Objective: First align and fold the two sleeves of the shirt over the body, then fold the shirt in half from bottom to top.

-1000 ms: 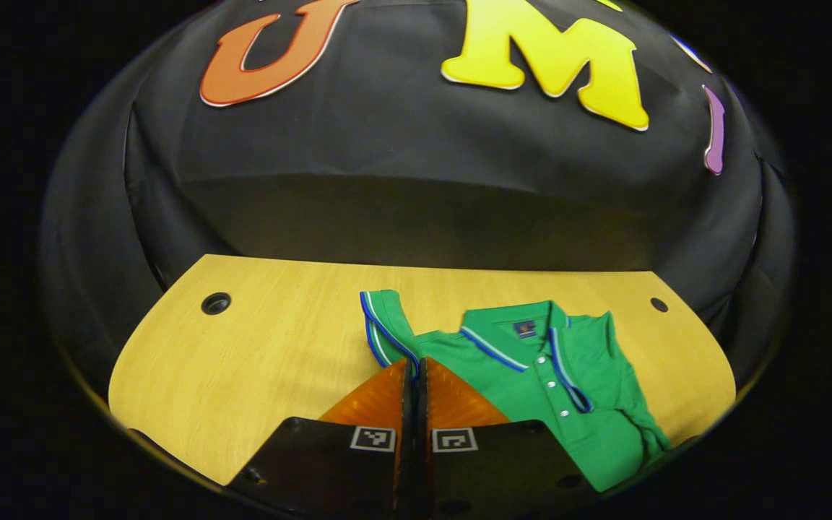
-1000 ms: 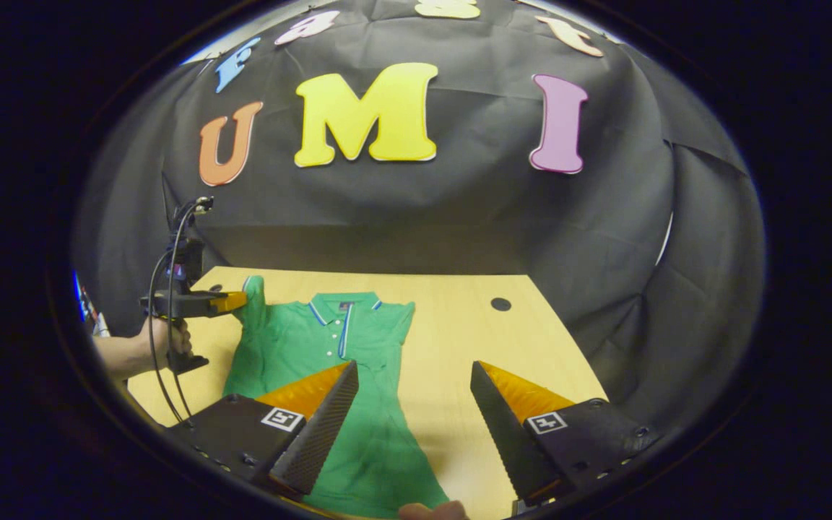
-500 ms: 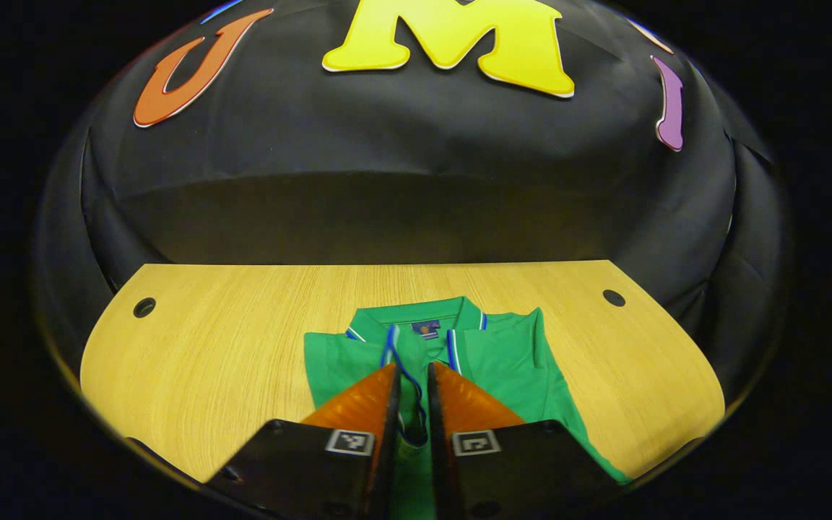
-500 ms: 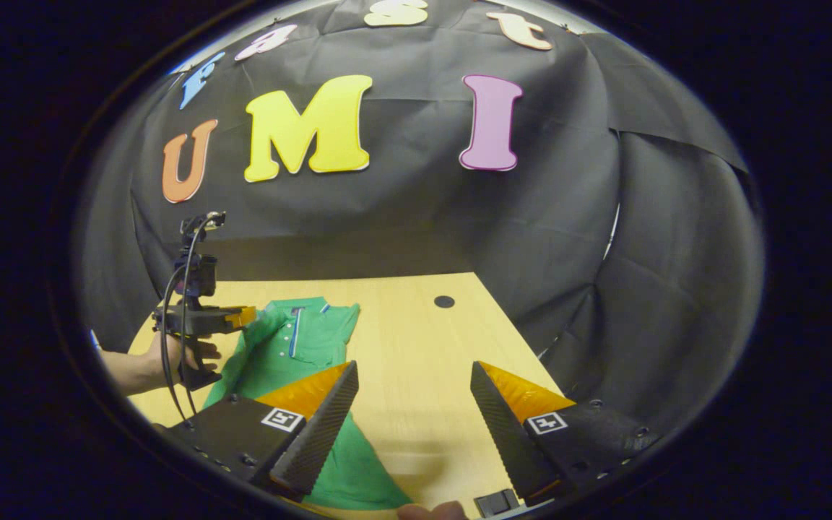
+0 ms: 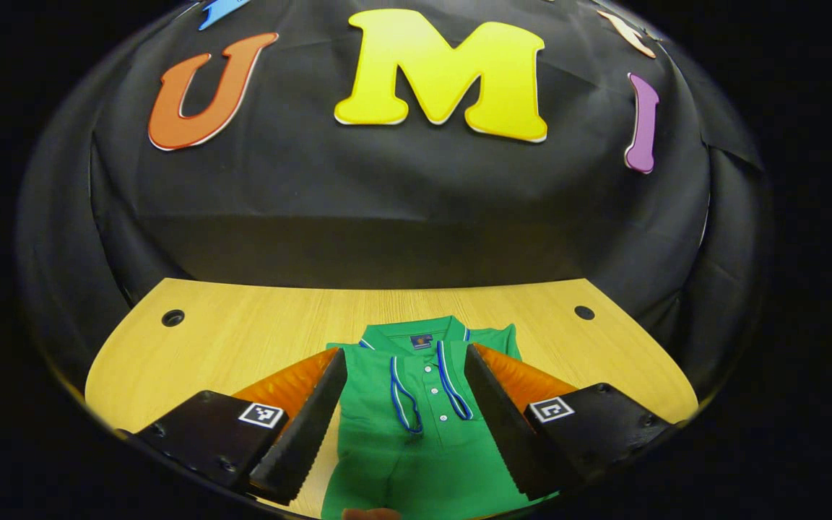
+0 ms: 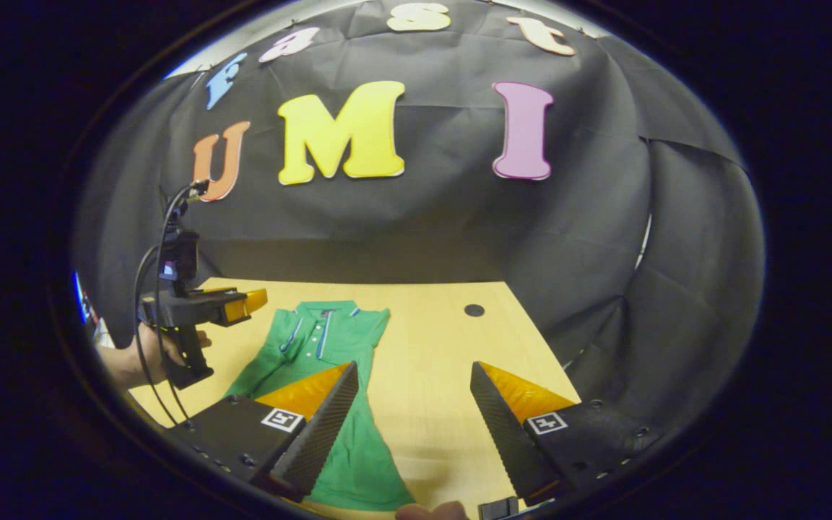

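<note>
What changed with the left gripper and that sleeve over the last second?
The left gripper carried the sleeve it had pinched across onto the shirt body, then opened and let it go; the sleeve now lies folded over the chest. The right gripper stayed open above the table, holding nothing.

Each gripper, the left gripper [image 5: 399,419] and the right gripper [image 6: 414,422], has black blocks with square markers, small screws and saw-toothed fingers; black cables [image 6: 147,274] loop above the left one's handle.

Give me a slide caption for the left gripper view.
Open left gripper above a green shirt with both sleeves folded in, on a wooden table.
</note>
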Demonstrator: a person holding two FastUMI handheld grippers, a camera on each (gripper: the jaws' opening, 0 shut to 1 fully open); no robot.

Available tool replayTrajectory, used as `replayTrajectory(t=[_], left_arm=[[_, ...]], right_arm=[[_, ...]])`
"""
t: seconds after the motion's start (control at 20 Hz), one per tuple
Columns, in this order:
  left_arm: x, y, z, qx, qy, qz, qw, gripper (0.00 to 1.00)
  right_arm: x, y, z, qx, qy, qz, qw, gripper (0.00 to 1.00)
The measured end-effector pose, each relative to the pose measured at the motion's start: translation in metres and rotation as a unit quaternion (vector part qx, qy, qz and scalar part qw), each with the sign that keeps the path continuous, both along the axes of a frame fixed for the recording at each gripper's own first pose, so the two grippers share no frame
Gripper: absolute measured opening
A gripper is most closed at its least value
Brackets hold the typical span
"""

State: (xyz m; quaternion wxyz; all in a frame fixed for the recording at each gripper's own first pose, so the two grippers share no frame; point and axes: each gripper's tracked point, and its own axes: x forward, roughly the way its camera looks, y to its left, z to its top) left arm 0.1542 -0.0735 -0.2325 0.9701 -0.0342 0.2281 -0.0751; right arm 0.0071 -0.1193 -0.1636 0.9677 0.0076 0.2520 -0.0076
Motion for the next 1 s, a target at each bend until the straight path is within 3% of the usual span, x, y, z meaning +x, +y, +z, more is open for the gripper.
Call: replayTrajectory(t=[0.25,0.55,0.85,1.0], left_arm=[[-0.065,0.035,0.028,0.026,-0.009,0.0,1.0,1.0],[-0.165,0.081,0.015,0.041,0.025,0.003,0.999,1.0],[-0.244,0.106,-0.038,0.026,0.121,-0.012,0.992,1.0],[-0.282,0.108,-0.075,0.018,0.195,-0.031,0.98,1.0]], right_arm=[[-0.014,0.028,-0.015,-0.016,0.014,0.08,0.997,0.96],[-0.045,0.036,-0.048,-0.01,0.062,0.101,0.993,0.96],[-0.083,0.047,-0.097,-0.016,0.134,0.13,0.982,0.96],[-0.101,0.041,-0.127,-0.007,0.18,0.119,0.976,0.96]])
